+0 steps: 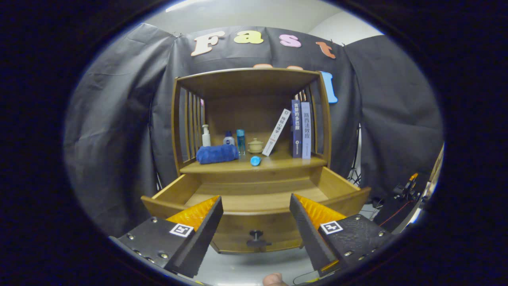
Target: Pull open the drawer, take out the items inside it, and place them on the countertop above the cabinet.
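The wooden cabinet's drawer [337, 186] stands pulled out toward me, and its visible floor is bare wood. Its dark knob [256, 235] sits on the drawer front, low between my fingers. On the countertop [285, 163] above the drawer lie a folded blue towel [217, 153], a white pump bottle [206, 136], a small blue-capped jar [229, 138], a slim blue bottle [241, 141], a small tan lidded pot [255, 145] and a little blue round object [255, 160] near the front edge. My gripper [256, 204] is open in front of the drawer, with nothing between its fingers.
A white book [276, 132] leans against two upright books [301, 129] at the countertop's right. The cabinet has slatted sides and a top shelf [246, 73]. Dark equipment with cables [405, 192] sits on the floor to the right. A fingertip [274, 279] shows below.
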Motion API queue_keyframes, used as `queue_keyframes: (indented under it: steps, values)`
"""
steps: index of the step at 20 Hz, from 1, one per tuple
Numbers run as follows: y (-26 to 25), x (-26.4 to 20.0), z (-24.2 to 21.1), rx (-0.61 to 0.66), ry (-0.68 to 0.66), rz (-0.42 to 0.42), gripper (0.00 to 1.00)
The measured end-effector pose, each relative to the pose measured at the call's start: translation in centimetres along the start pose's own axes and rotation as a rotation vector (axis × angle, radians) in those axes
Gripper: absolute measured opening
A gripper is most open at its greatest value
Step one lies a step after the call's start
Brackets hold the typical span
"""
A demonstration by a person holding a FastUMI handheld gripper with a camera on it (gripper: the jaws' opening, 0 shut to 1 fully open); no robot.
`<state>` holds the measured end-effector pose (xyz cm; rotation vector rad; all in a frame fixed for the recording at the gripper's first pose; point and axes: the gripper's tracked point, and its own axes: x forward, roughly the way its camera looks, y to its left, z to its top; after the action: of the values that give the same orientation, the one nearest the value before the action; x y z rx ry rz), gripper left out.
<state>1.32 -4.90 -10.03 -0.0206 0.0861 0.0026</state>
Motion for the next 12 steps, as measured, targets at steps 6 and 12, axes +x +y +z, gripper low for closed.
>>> queue_keyframes:
  steps: [6,12]
  values:
    - [-1.4,0.5,-6.0,0.008,0.045,0.004,1.0]
    - [-2.3,0.3,-6.1,-0.098,-0.041,-0.006,1.0]
